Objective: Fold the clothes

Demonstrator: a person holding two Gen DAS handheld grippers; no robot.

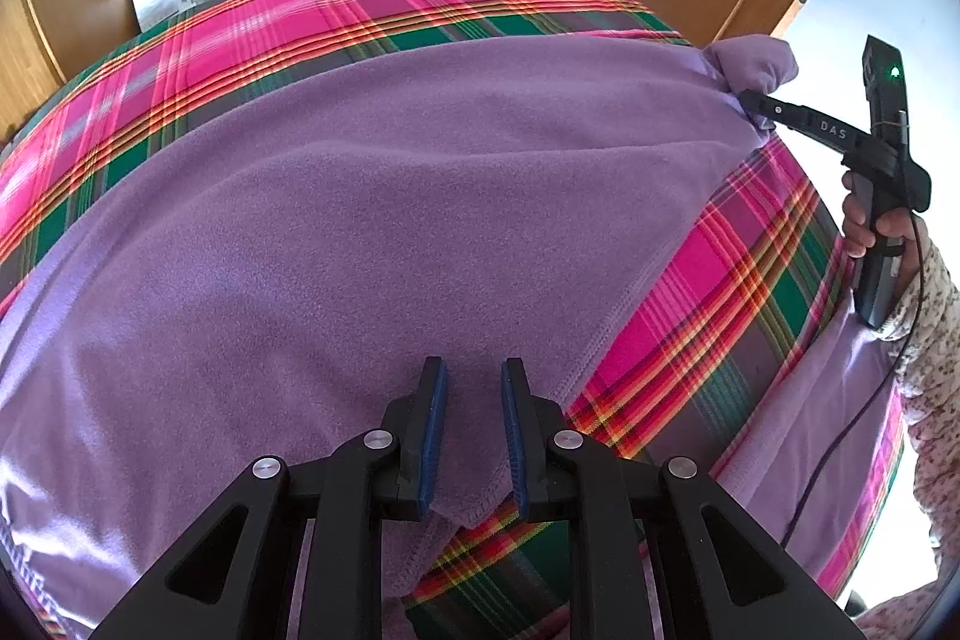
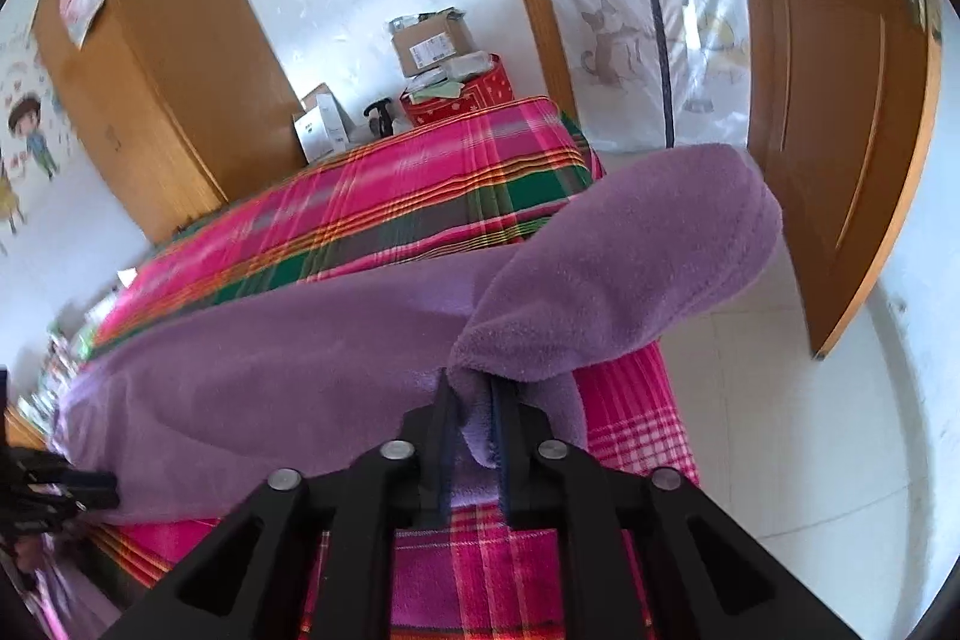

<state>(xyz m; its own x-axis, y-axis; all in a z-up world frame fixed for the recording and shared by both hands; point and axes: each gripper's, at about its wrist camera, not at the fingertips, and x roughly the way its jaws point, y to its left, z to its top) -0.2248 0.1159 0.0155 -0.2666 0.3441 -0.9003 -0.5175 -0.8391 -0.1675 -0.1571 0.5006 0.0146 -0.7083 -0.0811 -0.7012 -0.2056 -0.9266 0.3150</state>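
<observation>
Pinching the purple fleece garment (image 2: 336, 358) in my right gripper (image 2: 474, 400), I should carry it flat while my left gripper (image 1: 474, 400) hangs spread over its hem.

A purple fleece garment (image 1: 372, 196) lies spread across the bed, soft and slightly rumpled. Its stitched near edge runs diagonally toward the near side. At the far right a bunched corner (image 2: 630, 268) is lifted off the bed, folded over in a thick flap.
</observation>
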